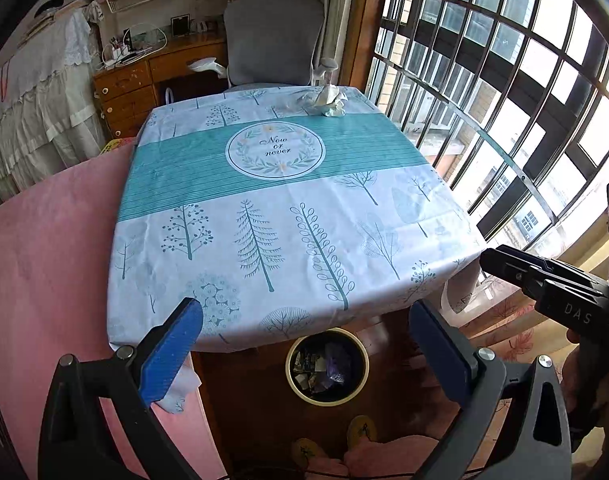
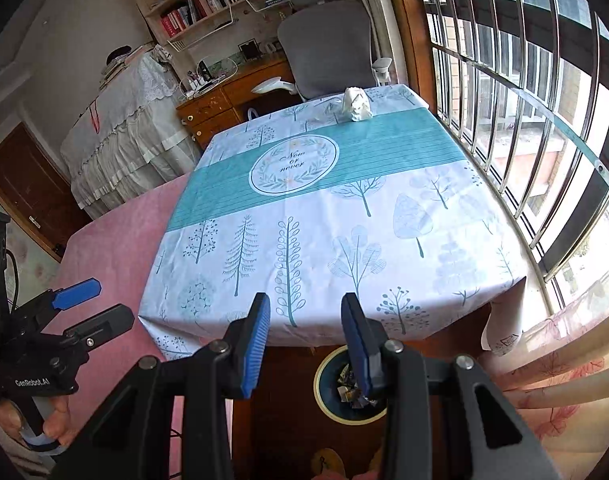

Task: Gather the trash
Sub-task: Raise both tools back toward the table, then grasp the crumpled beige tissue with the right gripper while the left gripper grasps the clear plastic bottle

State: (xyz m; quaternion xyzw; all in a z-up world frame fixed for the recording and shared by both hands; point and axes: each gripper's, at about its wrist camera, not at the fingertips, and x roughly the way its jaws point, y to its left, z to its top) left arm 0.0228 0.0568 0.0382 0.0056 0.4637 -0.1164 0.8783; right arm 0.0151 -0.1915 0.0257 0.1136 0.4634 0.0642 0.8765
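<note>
On the far edge of the table (image 1: 152,216), near the grey chair (image 1: 272,36), lies a crumpled tissue (image 1: 328,100), well apart from my grippers. My left gripper (image 1: 304,344) is spread wide and empty. My right gripper (image 2: 306,340) is partly spread, with nothing between its pads. Below the near table edge stands the bin (image 1: 290,364) with trash inside.

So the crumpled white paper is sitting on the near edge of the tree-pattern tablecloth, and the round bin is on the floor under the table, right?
Not quite. The crumpled white paper sits at the far edge of the tree-pattern tablecloth, by the grey chair; both wrist views show it. The round bin is indeed on the floor by the table's near edge.
</note>
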